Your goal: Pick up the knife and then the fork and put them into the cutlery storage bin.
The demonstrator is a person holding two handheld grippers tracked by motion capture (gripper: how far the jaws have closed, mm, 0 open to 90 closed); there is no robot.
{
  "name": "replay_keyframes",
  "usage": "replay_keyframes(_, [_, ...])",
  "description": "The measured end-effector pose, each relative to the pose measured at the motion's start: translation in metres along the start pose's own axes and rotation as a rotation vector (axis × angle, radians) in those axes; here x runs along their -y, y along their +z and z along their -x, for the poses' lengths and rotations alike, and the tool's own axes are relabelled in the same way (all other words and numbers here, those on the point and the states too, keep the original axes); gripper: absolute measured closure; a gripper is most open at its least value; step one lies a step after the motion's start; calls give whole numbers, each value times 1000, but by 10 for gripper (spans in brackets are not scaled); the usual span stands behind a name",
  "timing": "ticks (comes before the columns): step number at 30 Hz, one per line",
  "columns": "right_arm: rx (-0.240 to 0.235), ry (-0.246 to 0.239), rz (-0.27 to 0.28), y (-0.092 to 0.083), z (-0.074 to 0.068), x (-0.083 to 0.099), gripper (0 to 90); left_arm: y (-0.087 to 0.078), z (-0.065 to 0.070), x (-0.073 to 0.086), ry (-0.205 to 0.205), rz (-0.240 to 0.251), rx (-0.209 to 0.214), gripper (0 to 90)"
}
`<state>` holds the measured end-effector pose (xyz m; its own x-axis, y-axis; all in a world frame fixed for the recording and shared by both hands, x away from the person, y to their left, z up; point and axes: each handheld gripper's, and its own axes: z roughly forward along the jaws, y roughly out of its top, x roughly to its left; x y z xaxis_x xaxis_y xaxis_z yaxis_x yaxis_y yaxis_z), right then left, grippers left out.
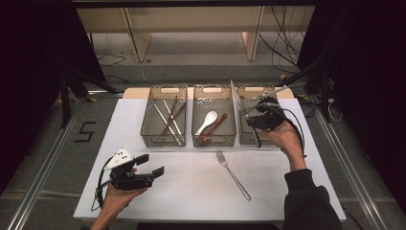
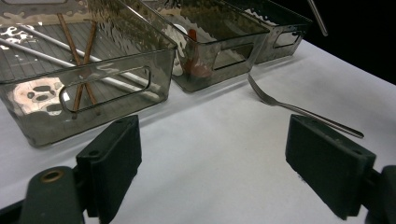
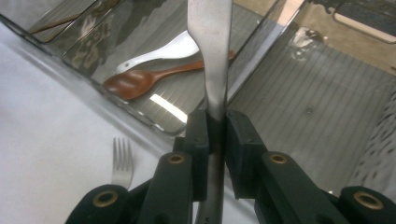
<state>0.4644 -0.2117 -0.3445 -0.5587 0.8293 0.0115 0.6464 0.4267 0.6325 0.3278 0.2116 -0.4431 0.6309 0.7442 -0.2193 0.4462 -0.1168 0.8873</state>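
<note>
My right gripper hovers over the near end of the right-hand bin. It is shut on a flat steel utensil, with the pads pressed on both sides of it. I cannot tell which kind of utensil it is; its thin far end sticks up and to the right. A steel fork lies on the white table, tines toward the bins. My left gripper rests low at the front left, open, with nothing between its jaws.
Three clear smoky bins stand in a row at the back. The left bin holds metal and wooden chopsticks. The middle bin holds a white spoon and a brown wooden spoon. Cables hang beyond the table's far right.
</note>
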Motion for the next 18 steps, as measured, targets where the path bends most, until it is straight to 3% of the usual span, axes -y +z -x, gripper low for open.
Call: replay_keyframes(18, [100,41,2,4,34,-17,806,0,0,0,-1,4,4,173])
